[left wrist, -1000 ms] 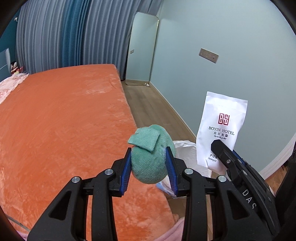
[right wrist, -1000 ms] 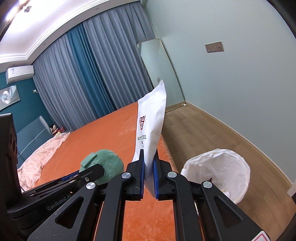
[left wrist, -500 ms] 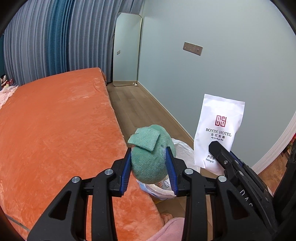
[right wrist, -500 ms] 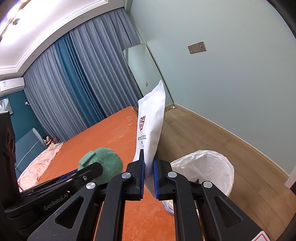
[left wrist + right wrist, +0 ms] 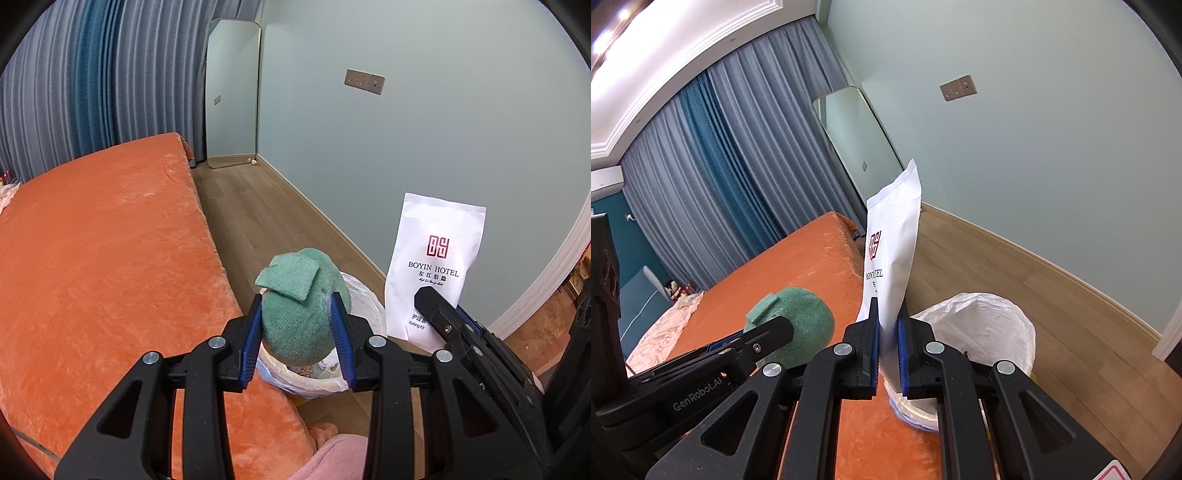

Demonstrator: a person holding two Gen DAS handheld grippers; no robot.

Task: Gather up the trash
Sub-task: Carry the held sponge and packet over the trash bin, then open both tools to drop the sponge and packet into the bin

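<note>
Claws, two, both loaded: left claw (image 5: 298, 334) pinching green sponge (image 5: 301, 317), right claw (image 5: 887, 347) pressed on white pouch (image 5: 892, 251), both carried off the bed (image 5: 103, 258) to just above the lined bin (image 5: 982, 325) since a second ago; drop judged next.

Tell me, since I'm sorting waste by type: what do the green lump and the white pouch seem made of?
Green lump: soft terry-like fabric, matte and fuzzy, with a sewn-looking flap; possibly a sponge inside.
White pouch: smooth, slightly glossy printed film, likely plastic or coated paper; it stands stiffly upright.
</note>
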